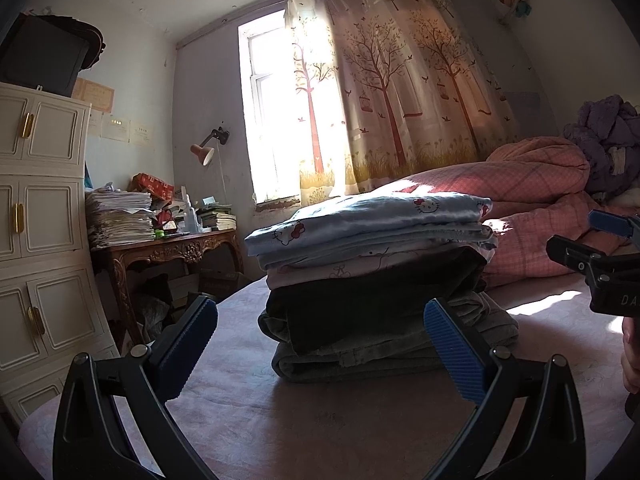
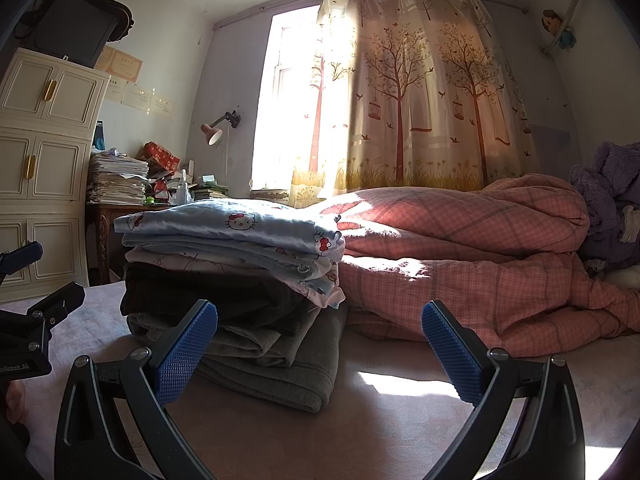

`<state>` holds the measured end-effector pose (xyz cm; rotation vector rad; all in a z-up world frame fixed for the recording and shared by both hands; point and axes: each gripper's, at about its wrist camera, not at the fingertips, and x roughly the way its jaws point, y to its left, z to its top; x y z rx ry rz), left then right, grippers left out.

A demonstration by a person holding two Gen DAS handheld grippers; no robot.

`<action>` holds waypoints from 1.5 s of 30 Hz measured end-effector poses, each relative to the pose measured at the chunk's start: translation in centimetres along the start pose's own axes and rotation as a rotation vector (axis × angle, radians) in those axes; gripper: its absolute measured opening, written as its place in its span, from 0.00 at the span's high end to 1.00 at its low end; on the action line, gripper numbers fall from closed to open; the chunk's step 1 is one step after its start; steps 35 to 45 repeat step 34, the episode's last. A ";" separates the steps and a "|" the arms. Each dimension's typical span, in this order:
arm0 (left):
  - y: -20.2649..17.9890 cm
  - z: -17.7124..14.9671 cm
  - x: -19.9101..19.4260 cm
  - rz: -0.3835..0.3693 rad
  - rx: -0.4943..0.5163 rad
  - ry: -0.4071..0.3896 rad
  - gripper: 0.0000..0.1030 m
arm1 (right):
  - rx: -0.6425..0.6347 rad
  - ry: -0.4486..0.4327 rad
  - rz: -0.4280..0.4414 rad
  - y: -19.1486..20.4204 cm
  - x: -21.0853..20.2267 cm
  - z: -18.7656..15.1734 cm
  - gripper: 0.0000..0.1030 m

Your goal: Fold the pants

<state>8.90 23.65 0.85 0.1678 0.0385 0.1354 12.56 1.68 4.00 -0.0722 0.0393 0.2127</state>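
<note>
Folded stack on the bed, both claws empty.

The left claw [image 1: 320,344] and right claw [image 2: 320,348] hang released, holding nothing; the folded pants [image 1: 384,344] sit at the pile's bottom, twelve o'clock of the left. Square loose edges gently, or the stack [image 2: 228,264] may topple.

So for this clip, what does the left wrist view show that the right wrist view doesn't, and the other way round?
Only the left wrist view shows the carved front and leg of the wooden desk and the right gripper at its right edge. Only the right wrist view shows the full spread of the pink plaid quilt, the sunlit patch on the bed sheet, and the left gripper at its left edge. Both show the stack of folded clothes topped by the cartoon-cat piece, the tree-print curtain, the white cabinet, and open, empty jaws.
</note>
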 end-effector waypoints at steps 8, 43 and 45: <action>0.2 0.0 0.0 -0.003 -0.008 0.003 0.00 | 0.000 0.001 0.000 -0.1 0.0 0.0 0.00; -0.4 0.1 0.0 -0.021 0.022 0.022 0.00 | 0.002 0.019 0.007 -0.2 0.6 -0.3 0.00; -0.4 0.1 0.0 -0.021 0.022 0.022 0.00 | 0.002 0.019 0.007 -0.2 0.6 -0.3 0.00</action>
